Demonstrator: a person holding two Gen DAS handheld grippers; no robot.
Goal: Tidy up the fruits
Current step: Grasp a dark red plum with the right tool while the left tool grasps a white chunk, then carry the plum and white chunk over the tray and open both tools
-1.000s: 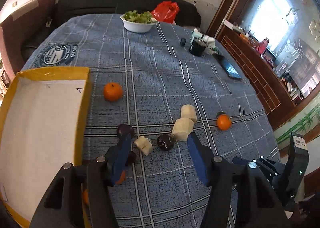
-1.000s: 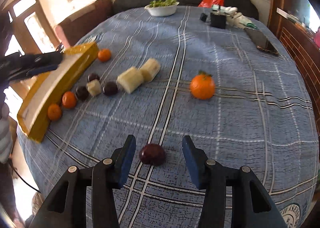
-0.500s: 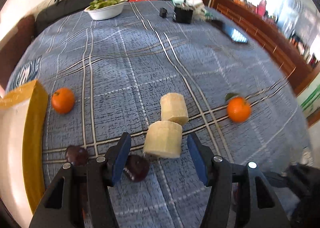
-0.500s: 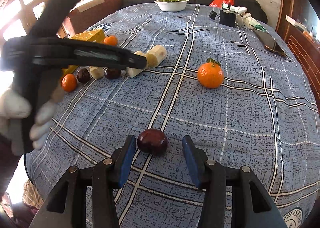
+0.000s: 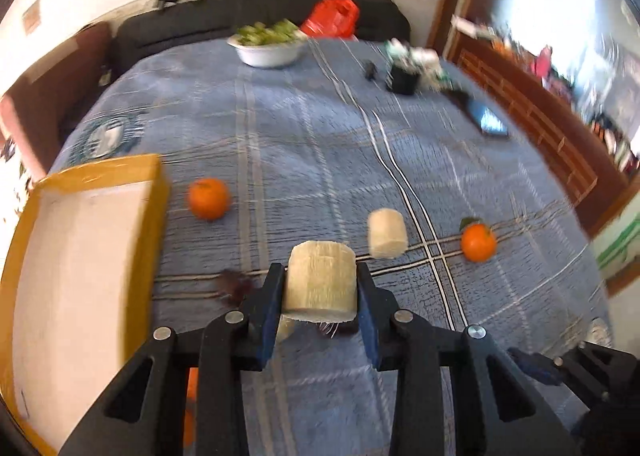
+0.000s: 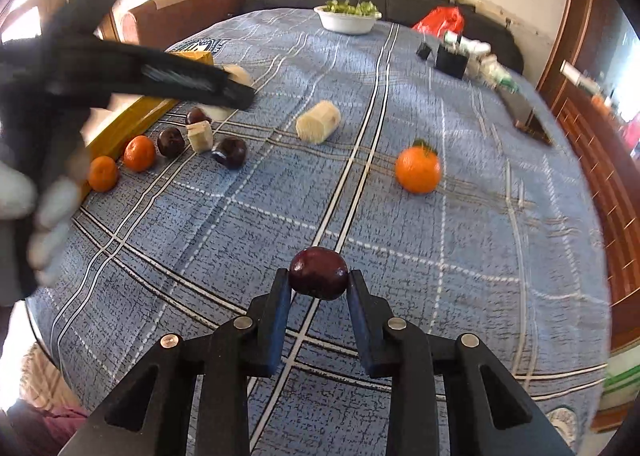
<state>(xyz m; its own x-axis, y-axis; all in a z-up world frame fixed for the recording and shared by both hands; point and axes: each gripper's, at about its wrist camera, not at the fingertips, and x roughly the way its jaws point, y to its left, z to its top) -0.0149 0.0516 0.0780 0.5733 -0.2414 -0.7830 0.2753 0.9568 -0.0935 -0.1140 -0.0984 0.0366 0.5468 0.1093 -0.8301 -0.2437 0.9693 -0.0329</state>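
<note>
My left tongs [image 5: 320, 292] are closing on the pale chunk [image 5: 321, 280]; my right tongs [image 6: 318, 288] pinch the plum [image 6: 319, 273]. Round plum could slip out and roll.

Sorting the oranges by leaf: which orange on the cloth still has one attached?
The lone orange right of the double stripe; a green leaf sits on top. The oranges by the yellow box show none.

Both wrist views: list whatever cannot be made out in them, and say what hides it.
- Left wrist view: the dark fruit is smeared by motion blur; its kind is unclear.
- Left wrist view: an orange fruit is mostly hidden behind the left gripper, which is closing on a pale chunk.
- Right wrist view: the yellow box is largely covered by the blurred left gripper crossing the frame.
- Both views: the small items at the table's far end are too small to identify.
</note>
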